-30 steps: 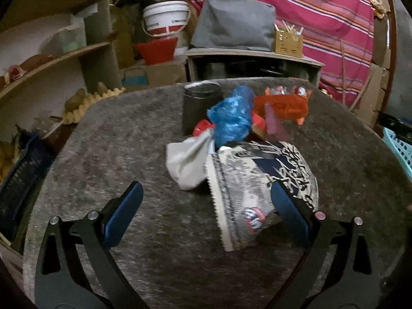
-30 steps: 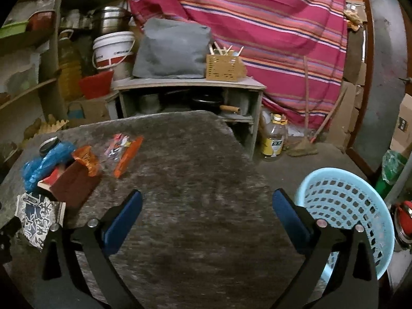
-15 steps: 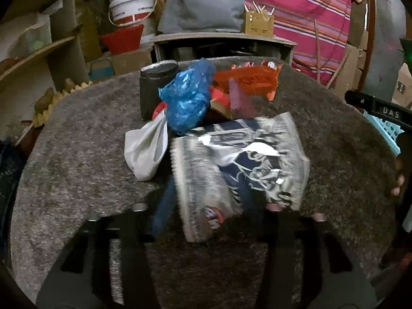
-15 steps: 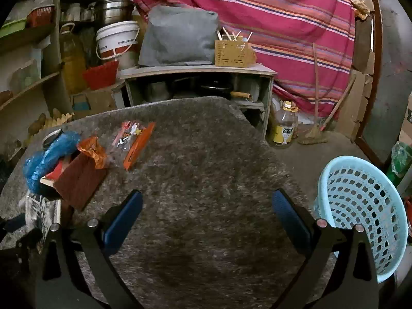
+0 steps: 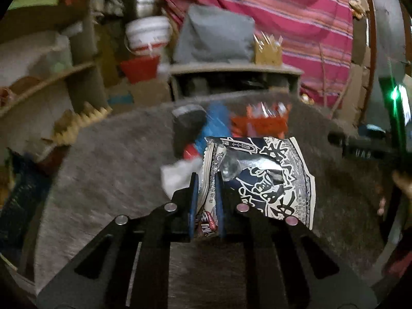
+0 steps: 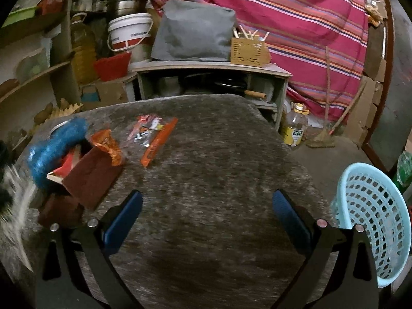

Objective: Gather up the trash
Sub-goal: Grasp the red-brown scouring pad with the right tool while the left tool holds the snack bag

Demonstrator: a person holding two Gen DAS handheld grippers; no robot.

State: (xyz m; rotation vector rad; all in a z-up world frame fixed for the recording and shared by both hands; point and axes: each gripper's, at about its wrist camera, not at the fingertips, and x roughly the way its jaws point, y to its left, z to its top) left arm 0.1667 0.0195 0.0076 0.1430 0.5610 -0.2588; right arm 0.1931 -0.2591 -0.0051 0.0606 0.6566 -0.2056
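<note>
Your left gripper [image 5: 206, 180] is clamped on the near left edge of the black-and-white snack bag [image 5: 260, 177], its blue pads pressed close together with the bag's crimped seam between them. The rest of the bag fans out to the right of the gripper, above the grey shaggy tabletop [image 5: 108, 170]. Just behind the bag you have a crumpled white wrapper [image 5: 177, 175], a blue plastic bag [image 5: 213, 128], a dark can [image 5: 189, 123] and an orange-red wrapper [image 5: 257, 125], all blurred in this view.

Your right gripper [image 6: 206, 213] hangs over a bare stretch of the tabletop with its jaws wide apart and nothing between them. To its left lie a dark red packet [image 6: 92, 177], an orange crumpled wrapper [image 6: 108, 146] touching the packet's far end, the blue plastic bag beside them, and a clear packet with an orange strip [image 6: 154, 136] a little further right. The snack bag shows only as a blurred smear at the left edge. The pale blue basket [image 6: 370, 221] stands on the floor off the tabletop's right side, beside your right gripper's right finger
</note>
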